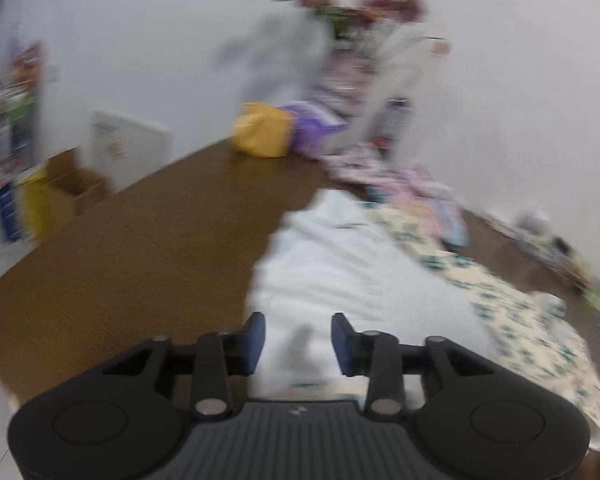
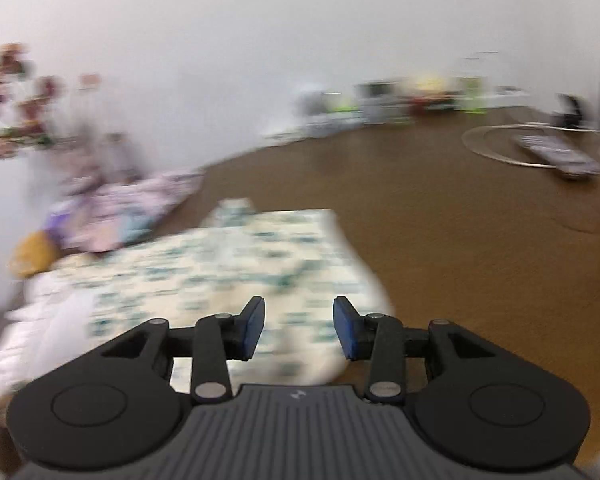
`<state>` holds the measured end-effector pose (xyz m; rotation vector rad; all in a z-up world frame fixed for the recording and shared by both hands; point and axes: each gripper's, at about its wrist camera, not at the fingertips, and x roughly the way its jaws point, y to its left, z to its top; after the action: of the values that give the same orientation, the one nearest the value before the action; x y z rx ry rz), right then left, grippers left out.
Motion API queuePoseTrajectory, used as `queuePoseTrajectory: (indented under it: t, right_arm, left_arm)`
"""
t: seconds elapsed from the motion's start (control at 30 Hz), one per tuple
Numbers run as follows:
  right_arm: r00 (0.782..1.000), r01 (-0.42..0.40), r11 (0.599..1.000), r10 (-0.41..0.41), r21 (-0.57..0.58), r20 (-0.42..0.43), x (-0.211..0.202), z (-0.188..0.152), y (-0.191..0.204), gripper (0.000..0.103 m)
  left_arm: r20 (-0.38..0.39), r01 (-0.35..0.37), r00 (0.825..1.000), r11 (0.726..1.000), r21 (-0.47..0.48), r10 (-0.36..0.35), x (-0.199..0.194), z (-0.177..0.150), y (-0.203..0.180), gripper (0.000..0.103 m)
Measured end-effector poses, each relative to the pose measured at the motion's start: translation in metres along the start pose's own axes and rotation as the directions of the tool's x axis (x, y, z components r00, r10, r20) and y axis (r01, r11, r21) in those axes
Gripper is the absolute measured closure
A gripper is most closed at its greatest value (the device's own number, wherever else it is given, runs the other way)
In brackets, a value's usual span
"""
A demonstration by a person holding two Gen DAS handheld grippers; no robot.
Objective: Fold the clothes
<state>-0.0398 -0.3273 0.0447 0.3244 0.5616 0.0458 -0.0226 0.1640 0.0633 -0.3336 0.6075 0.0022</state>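
A white garment (image 1: 340, 272) lies flat on the brown table (image 1: 140, 240), with a cream cloth printed in teal (image 1: 532, 320) beside it on the right. My left gripper (image 1: 298, 338) hovers open over the white garment's near end, nothing between its blue pads. In the right wrist view the cream printed cloth (image 2: 228, 268) spreads ahead, its near right corner under my right gripper (image 2: 299, 326), which is open and holds nothing. The white garment (image 2: 48, 320) shows at the left. Both views are motion-blurred.
A pile of pink patterned clothes (image 1: 412, 184) lies at the far side by the wall, with a yellow bag (image 1: 262, 136) and a purple pack (image 1: 312, 128) further left. Cardboard boxes (image 1: 68, 184) stand on the floor. A metal ring (image 2: 512, 144) and clutter sit far right.
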Motion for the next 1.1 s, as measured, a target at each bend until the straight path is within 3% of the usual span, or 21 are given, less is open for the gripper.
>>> queuePoseTrajectory:
  t: [0.1, 0.2, 0.33, 0.43, 0.47, 0.57, 0.6, 0.7, 0.87, 1.1]
  right_arm:
    - [0.99, -0.119, 0.99, 0.114, -0.072, -0.078, 0.013, -0.008, 0.03, 0.065]
    - [0.973, -0.175, 0.976, 0.152, -0.127, -0.172, 0.03, -0.021, 0.051, 0.065]
    - [0.97, -0.12, 0.983, 0.087, -0.136, -0.229, 0.043, -0.034, 0.047, 0.065]
    - [0.967, -0.121, 0.981, 0.083, -0.149, -0.24, 0.042, -0.038, 0.046, 0.067]
    - [0.964, -0.134, 0.979, 0.092, -0.154, -0.248, 0.04, -0.039, 0.047, 0.075]
    - [0.956, -0.161, 0.968, 0.104, -0.193, -0.274, 0.035, -0.043, 0.051, 0.099]
    - [0.955, -0.162, 0.966, 0.102, -0.201, -0.277, 0.032, -0.043, 0.051, 0.1]
    - [0.956, -0.171, 0.975, 0.13, -0.141, -0.264, 0.025, -0.034, 0.04, 0.101]
    - [0.944, -0.218, 0.971, 0.185, -0.096, -0.272, 0.011, -0.026, 0.032, 0.102]
    - [0.924, -0.227, 0.97, 0.188, -0.084, -0.332, 0.006, -0.034, 0.031, 0.102]
  left_arm:
    - [-0.046, 0.159, 0.987, 0.981, 0.114, -0.155, 0.006, -0.004, -0.034, 0.055]
    - [-0.117, 0.241, 0.969, 0.94, 0.24, -0.218, 0.014, -0.017, -0.064, 0.054]
    - [-0.182, 0.254, 0.963, 0.902, 0.348, -0.201, 0.025, -0.037, -0.085, 0.053]
    - [-0.212, 0.246, 0.961, 0.901, 0.356, -0.179, 0.039, -0.047, -0.086, 0.054]
    - [-0.213, 0.241, 0.962, 0.902, 0.358, -0.172, 0.042, -0.049, -0.086, 0.055]
    - [-0.221, 0.256, 0.958, 0.895, 0.366, -0.183, 0.047, -0.053, -0.086, 0.073]
    - [-0.225, 0.264, 0.956, 0.891, 0.369, -0.19, 0.047, -0.054, -0.087, 0.092]
    - [-0.212, 0.261, 0.958, 0.886, 0.382, -0.191, 0.044, -0.052, -0.089, 0.097]
    - [-0.201, 0.276, 0.956, 0.88, 0.387, -0.212, 0.035, -0.045, -0.087, 0.097]
    - [-0.235, 0.292, 0.948, 0.873, 0.39, -0.213, 0.031, -0.046, -0.084, 0.098]
